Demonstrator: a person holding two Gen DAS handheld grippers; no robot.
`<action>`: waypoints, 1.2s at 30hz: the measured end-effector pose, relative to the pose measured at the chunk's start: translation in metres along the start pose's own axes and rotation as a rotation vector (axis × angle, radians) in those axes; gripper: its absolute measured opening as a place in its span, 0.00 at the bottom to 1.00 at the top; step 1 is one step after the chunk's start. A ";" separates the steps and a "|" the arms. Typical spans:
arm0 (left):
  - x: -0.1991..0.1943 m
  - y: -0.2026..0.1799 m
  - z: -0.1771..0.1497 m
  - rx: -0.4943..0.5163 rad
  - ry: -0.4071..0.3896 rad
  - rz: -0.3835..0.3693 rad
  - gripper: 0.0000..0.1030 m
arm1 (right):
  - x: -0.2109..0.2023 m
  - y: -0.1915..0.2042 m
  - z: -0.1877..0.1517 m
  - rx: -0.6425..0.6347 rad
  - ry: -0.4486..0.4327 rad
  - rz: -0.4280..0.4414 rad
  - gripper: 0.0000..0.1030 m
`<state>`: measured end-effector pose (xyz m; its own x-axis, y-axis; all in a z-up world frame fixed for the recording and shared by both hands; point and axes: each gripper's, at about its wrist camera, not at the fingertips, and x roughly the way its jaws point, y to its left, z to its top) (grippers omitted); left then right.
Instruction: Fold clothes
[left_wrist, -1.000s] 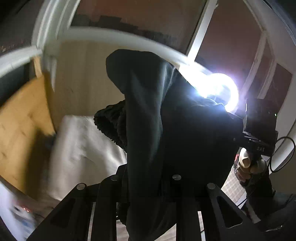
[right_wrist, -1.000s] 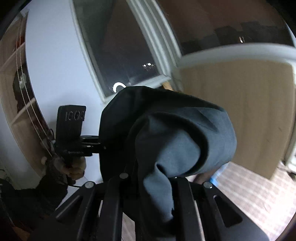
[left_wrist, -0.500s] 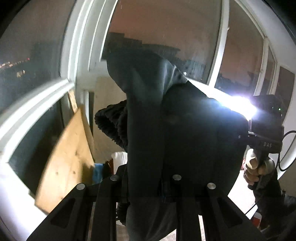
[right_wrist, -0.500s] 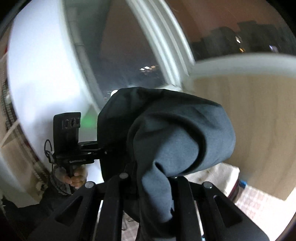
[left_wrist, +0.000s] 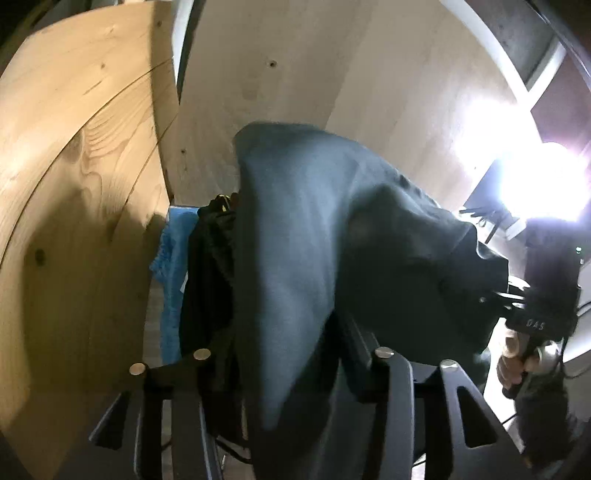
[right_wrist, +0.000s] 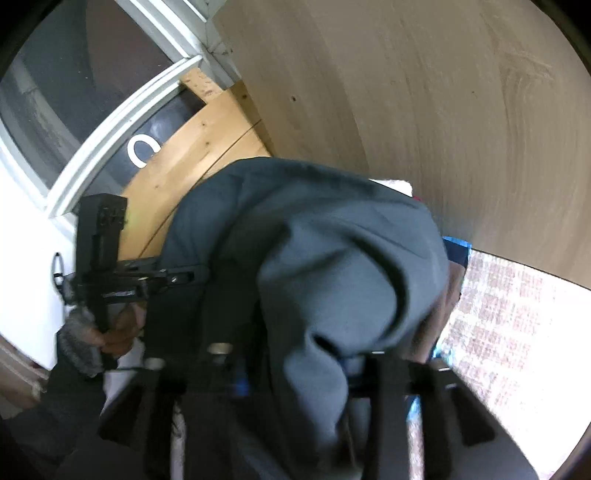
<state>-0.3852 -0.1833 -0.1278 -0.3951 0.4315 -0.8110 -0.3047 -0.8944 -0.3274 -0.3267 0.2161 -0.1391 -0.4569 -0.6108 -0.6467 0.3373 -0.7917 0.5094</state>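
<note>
A dark teal-grey garment (left_wrist: 332, 229) hangs in the air, stretched between both grippers. My left gripper (left_wrist: 291, 365) is shut on one end of it, and the cloth drapes over its fingers and hides the tips. My right gripper (right_wrist: 299, 354) is shut on the other end of the garment (right_wrist: 317, 258), which bunches over its fingers. Each gripper shows in the other's view: the right one (left_wrist: 495, 295) at the right edge, the left one (right_wrist: 192, 275) at the left, both pinching the cloth.
A light wood panel (left_wrist: 66, 192) and a pale board (left_wrist: 295, 74) stand close ahead. A blue cloth (left_wrist: 171, 280) lies below. A bright lamp (left_wrist: 546, 181) glares at the right. A window frame (right_wrist: 110, 118) and a patterned mat (right_wrist: 509, 332) are nearby.
Both grippers have swung down from facing the windows toward the wood boards and floor, still holding the garment stretched between them.
</note>
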 end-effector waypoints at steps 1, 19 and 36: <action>-0.001 0.001 0.000 0.008 -0.003 0.014 0.49 | -0.005 0.001 0.002 -0.014 0.005 0.016 0.53; -0.040 -0.062 0.004 0.194 -0.072 0.107 0.44 | 0.028 -0.087 0.049 0.470 0.008 0.318 0.65; -0.010 -0.030 0.003 0.144 -0.016 0.148 0.46 | -0.021 -0.079 0.085 0.279 -0.185 0.078 0.56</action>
<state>-0.3752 -0.1608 -0.1083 -0.4582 0.2995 -0.8369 -0.3624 -0.9226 -0.1318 -0.4131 0.2927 -0.1172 -0.5887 -0.6359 -0.4990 0.1506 -0.6928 0.7052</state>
